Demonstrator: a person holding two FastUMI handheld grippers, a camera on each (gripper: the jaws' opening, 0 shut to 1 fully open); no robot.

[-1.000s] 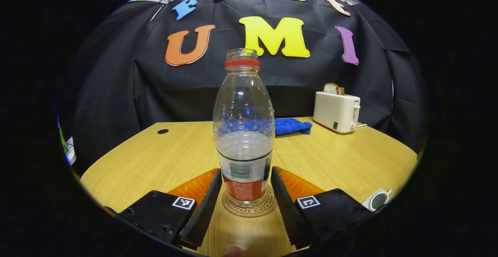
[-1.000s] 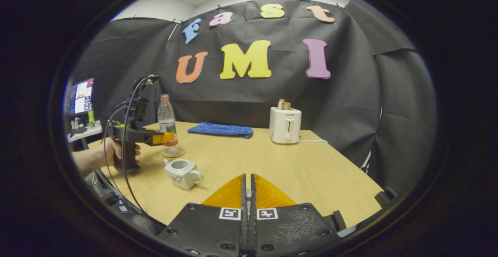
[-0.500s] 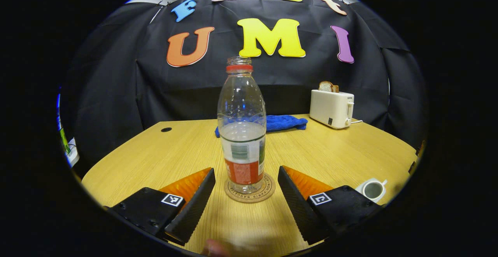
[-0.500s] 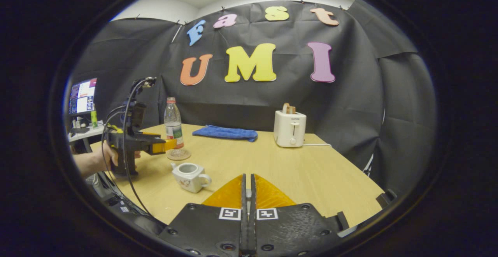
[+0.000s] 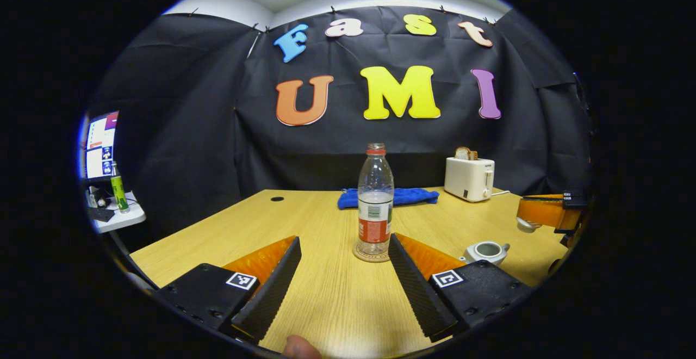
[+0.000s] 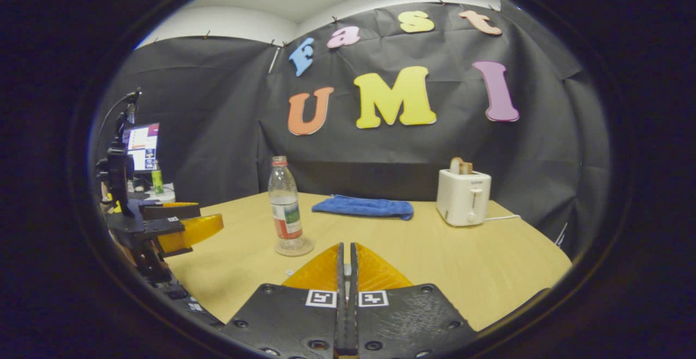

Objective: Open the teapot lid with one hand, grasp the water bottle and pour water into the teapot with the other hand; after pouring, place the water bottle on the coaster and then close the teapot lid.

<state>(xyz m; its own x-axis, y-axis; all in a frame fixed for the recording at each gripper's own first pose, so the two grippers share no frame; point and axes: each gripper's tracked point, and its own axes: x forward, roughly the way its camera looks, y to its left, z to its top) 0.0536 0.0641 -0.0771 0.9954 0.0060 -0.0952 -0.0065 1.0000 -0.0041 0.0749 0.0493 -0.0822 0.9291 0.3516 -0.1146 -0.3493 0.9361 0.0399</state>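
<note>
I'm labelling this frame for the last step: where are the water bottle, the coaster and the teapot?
water bottle (image 5: pixel 374 222): left gripper view, on its label.
coaster (image 5: pixel 359 254): left gripper view, on the rim left of the bottle's base.
teapot (image 5: pixel 480 255): left gripper view, on its body below the open mouth.

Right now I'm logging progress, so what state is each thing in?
water bottle: upright on the coaster, uncapped, partly filled.
teapot: lid off.
left gripper: open, back from the bottle.
right gripper: fingers together; whether they pinch the lid is hidden.
toaster: bread sticking up.
blue cloth: lying flat.
</note>
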